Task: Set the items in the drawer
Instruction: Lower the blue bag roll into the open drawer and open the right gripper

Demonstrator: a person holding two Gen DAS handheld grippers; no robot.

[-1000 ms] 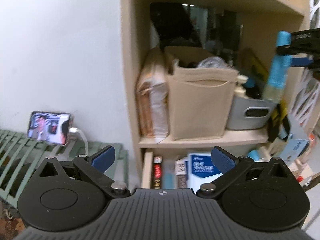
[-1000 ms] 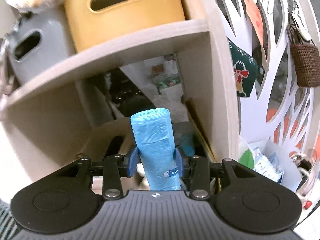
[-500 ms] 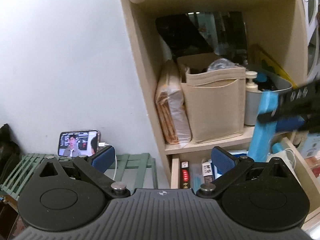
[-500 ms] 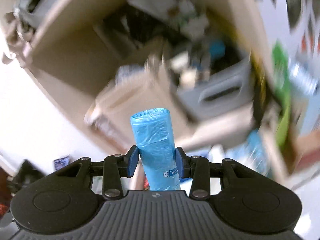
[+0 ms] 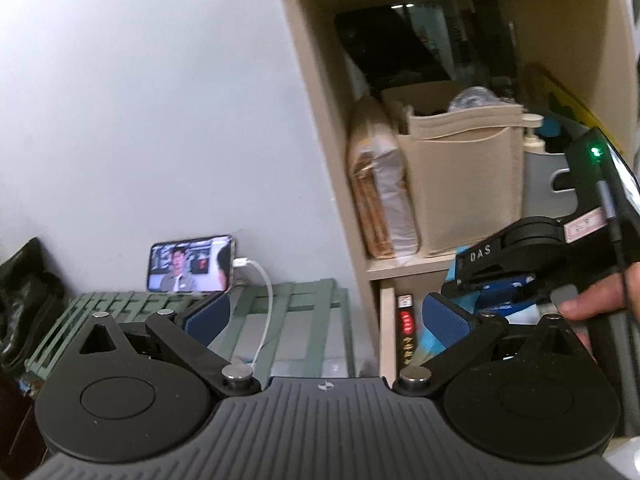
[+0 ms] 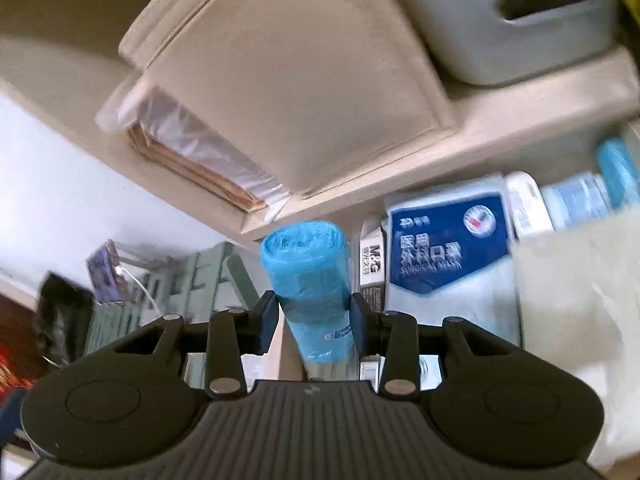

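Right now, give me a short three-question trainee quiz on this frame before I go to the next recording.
1. True or false: the right gripper is shut on the blue bag roll.
2. Which box in the open drawer shows a dark blue panel? A) surgical mask box B) M&G box
3. Fill in: the left gripper is ____ and holds nothing.

Key: 1 true; 2 A; 3 open.
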